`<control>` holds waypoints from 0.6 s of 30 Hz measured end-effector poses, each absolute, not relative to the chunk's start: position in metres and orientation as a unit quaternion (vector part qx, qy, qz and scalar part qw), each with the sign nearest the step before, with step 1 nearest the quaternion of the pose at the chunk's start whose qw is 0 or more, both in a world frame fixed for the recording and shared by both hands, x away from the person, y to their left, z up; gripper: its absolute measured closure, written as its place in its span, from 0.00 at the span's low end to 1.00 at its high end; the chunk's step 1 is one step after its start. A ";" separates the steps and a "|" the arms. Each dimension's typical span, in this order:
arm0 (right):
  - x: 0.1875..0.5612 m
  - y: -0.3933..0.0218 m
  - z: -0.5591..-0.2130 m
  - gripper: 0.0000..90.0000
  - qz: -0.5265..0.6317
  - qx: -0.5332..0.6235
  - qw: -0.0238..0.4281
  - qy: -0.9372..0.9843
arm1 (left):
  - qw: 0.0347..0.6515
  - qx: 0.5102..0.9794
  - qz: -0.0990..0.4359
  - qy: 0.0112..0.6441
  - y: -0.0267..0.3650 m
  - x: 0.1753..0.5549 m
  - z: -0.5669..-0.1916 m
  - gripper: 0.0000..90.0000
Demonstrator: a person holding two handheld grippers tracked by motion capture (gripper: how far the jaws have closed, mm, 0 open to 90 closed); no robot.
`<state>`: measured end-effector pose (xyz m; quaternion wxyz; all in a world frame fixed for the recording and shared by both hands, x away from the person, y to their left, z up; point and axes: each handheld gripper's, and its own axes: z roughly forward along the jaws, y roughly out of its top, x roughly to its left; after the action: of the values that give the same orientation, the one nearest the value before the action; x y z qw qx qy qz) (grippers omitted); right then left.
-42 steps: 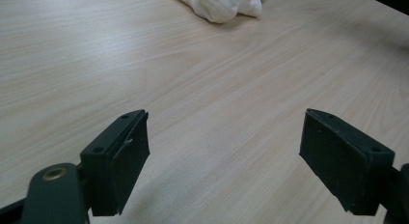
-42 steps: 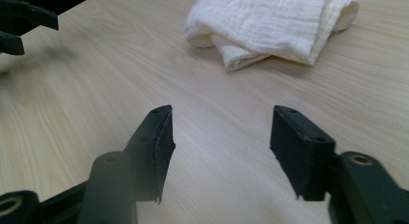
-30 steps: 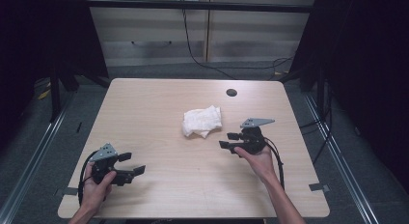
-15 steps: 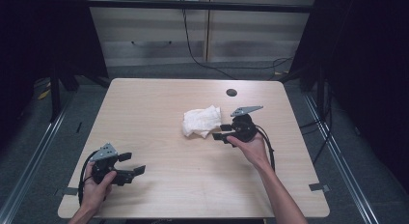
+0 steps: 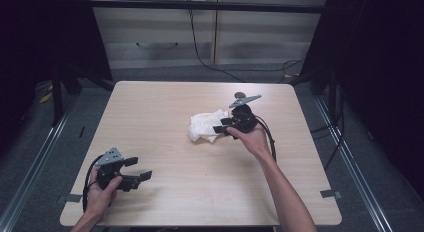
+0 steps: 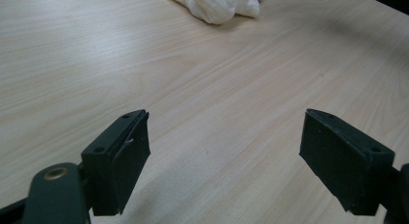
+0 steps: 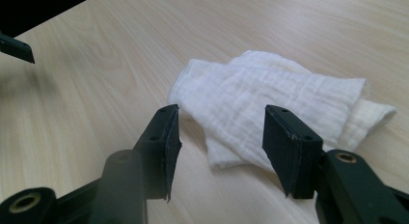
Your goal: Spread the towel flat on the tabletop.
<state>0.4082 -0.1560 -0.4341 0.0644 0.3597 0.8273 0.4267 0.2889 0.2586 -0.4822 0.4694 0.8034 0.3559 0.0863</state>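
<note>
A crumpled white cloth (image 5: 206, 126) of thin, ribbed gauze lies in soft folds near the middle of the pale wood-grain table (image 5: 165, 97). The right gripper (image 5: 223, 129) sits at the cloth's right edge, its flat black jaws spread with the cloth just ahead between them. The left gripper (image 5: 138, 168) rests near the table's front left corner, well apart from the cloth, jaws spread wide over bare wood; from its own camera the cloth is cut off at the top edge
</note>
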 end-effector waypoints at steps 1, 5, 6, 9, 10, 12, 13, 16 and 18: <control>0.412 -0.154 -0.433 0.53 0.428 0.357 0.069 0.827 | 0.469 0.804 0.086 0.355 0.258 0.289 -0.482 0.20; 0.420 -0.151 -0.435 0.51 0.423 0.359 0.070 0.829 | 0.471 0.803 0.087 0.355 0.259 0.287 -0.482 0.19; 0.423 -0.150 -0.436 0.51 0.422 0.362 0.068 0.828 | 0.472 0.802 0.087 0.357 0.259 0.286 -0.482 0.19; 0.430 -0.148 -0.437 0.48 0.413 0.364 0.072 0.832 | 0.474 0.801 0.089 0.356 0.261 0.286 -0.481 0.20; 0.432 -0.148 -0.436 0.48 0.412 0.365 0.076 0.832 | 0.474 0.801 0.089 0.356 0.261 0.286 -0.481 0.20; 0.435 -0.148 -0.436 0.48 0.412 0.365 0.074 0.831 | 0.473 0.801 0.088 0.356 0.261 0.287 -0.481 0.20; 0.437 -0.148 -0.437 0.48 0.410 0.365 0.075 0.832 | 0.474 0.800 0.088 0.358 0.262 0.287 -0.481 0.20; 0.444 -0.149 -0.441 0.47 0.405 0.373 0.071 0.832 | 0.475 0.799 0.088 0.359 0.263 0.287 -0.481 0.20; 0.448 -0.147 -0.447 0.46 0.394 0.379 0.064 0.835 | 0.476 0.798 0.089 0.358 0.262 0.287 -0.481 0.20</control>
<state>0.4478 -0.1465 -0.4475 0.0642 0.3786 0.8350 0.3941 0.2866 0.2625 -0.4806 0.4760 0.7984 0.3578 0.0892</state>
